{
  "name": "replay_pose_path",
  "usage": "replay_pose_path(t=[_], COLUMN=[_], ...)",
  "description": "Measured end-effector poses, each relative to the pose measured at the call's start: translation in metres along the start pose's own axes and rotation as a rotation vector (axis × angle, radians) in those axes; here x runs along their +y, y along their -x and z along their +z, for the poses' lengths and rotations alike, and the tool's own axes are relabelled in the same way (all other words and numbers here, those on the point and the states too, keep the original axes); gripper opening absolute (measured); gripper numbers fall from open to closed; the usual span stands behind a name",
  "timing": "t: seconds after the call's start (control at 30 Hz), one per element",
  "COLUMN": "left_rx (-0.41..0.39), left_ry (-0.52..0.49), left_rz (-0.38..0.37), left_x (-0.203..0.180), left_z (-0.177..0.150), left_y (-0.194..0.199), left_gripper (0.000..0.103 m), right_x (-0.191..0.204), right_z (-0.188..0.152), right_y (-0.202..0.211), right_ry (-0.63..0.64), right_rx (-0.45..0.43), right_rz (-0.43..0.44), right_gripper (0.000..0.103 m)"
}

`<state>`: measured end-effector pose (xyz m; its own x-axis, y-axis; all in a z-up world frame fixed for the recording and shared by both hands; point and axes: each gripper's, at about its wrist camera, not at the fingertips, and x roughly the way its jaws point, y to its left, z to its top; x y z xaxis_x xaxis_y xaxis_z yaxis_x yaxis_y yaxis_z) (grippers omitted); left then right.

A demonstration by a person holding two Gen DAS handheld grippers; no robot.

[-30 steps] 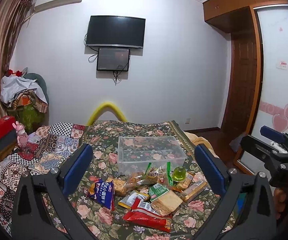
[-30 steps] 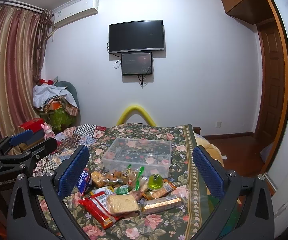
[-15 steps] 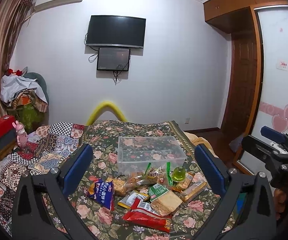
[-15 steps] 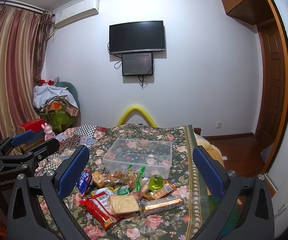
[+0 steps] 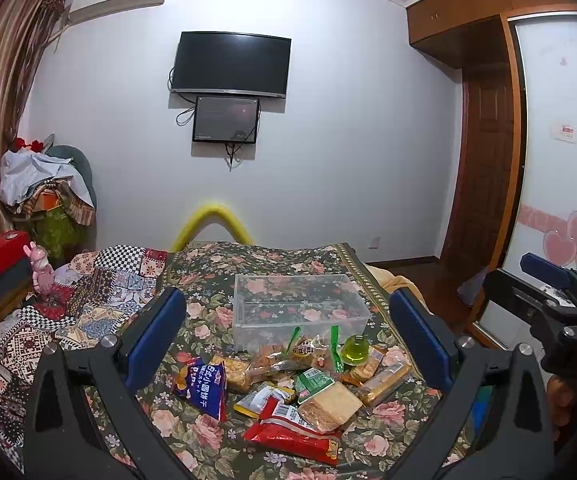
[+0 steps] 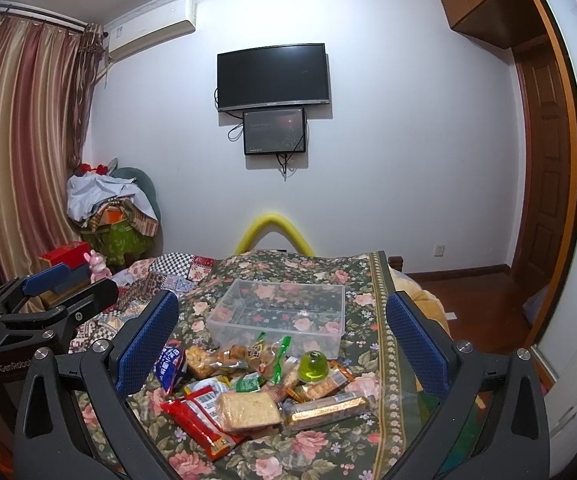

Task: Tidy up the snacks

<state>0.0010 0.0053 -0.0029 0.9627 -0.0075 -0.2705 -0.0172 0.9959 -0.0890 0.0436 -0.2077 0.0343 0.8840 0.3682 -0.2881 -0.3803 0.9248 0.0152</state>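
A heap of snacks is seen on a floral bedspread (image 5: 208, 276), just on the near side of a clear plastic bin (image 5: 298, 307) that sits empty and without a lid. Nearest in the heap lies a red packet (image 5: 294, 434), with a wrapped sandwich biscuit (image 5: 329, 400) resting on its far end. A blue biscuit bag (image 5: 204, 386) stands at the left of the heap, and a long golden wafer pack (image 5: 382, 381) lies at the right. A green jelly cup (image 5: 355, 350) sits upright at the far right, close to the bin's front wall. Between these, a green sachet (image 5: 313, 381) and clear bags with green ties are piled; their contents cannot be told exactly.

The left gripper (image 5: 298, 340) is held above the near edge of the heap with its blue-padded jaws spread wide and nothing between them. The right gripper (image 6: 282, 344) is likewise held wide apart and empty, and touches no snack. In the left wrist view the right gripper is seen at the far right edge, well apart from the heap.
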Motion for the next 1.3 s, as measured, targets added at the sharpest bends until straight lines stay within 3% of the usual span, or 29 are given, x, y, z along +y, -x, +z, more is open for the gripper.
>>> replay_pose_path(t=[0.73, 1.0, 1.3], left_rx=[0.024, 0.1, 0.267], left_ry=[0.001, -0.025, 0.002], left_rz=[-0.001, 0.033, 0.101], left_x=[0.001, 0.01, 0.056], left_z=[-0.008, -0.029, -0.065], left_y=[-0.01, -0.04, -0.094], left_gripper=[0.103, 0.103, 0.103], right_x=[-0.004, -0.009, -0.031], right_z=[-0.006, -0.029, -0.068], right_y=[-0.012, -0.044, -0.093], right_ry=[-0.03, -0.031, -0.066], right_rx=[0.038, 0.158, 0.358], right_rz=[-0.002, -0.028, -0.059], right_gripper=[0.103, 0.103, 0.103])
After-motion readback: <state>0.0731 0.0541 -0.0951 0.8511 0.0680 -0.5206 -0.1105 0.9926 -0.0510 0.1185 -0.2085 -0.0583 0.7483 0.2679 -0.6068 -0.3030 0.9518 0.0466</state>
